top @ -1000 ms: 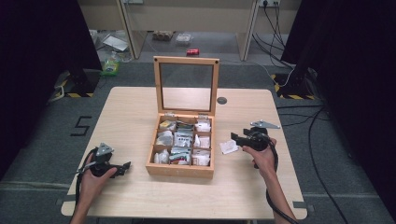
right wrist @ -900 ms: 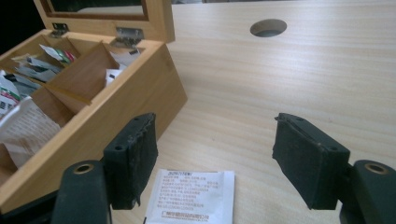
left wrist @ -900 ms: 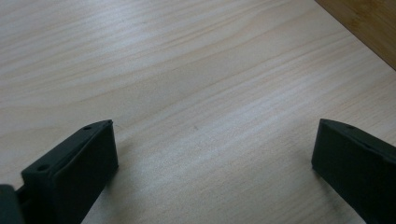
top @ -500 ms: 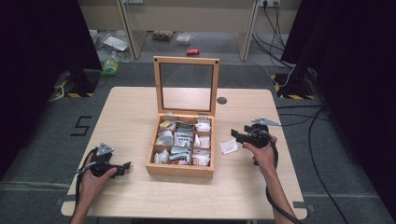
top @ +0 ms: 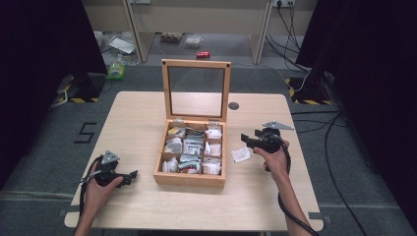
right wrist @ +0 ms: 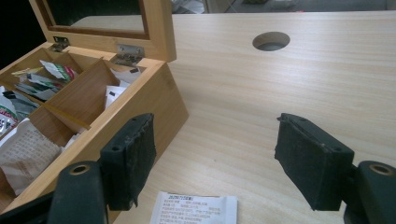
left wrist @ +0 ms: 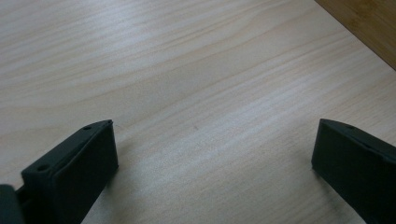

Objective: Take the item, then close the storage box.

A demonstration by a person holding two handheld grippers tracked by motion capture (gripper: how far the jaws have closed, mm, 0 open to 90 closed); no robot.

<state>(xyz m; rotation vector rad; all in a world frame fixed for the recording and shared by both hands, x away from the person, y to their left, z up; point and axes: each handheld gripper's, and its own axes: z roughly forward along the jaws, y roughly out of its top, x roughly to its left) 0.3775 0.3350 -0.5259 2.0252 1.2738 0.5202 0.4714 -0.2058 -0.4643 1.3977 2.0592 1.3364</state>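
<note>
A wooden box (top: pixel 189 178) stands mid-table with its glass lid (top: pixel 196 63) upright and open. Its compartments hold several paper sachets (top: pixel 189 146). One white printed sachet (top: pixel 241 154) lies flat on the table just right of the box. My right gripper (top: pixel 246 140) hovers beside it, pointing toward the box, open with nothing between its fingers. In the right gripper view the sachet (right wrist: pixel 194 208) lies low between the jaws of the right gripper (right wrist: pixel 215 135), with the box wall (right wrist: pixel 140 107) at left. My left gripper (top: pixel 132 175) rests open at the front left; in its own view the left gripper (left wrist: pixel 217 135) frames bare wood.
A round cable hole (top: pixel 233 105) sits in the tabletop behind the box at the right, also seen as the hole (right wrist: pixel 271 41). Cables trail off the table's right side. A box corner (left wrist: pixel 369 23) lies ahead of the left gripper.
My right gripper has edged very slightly away from me. The left gripper, the box and the loose sachet have stayed where they were.
</note>
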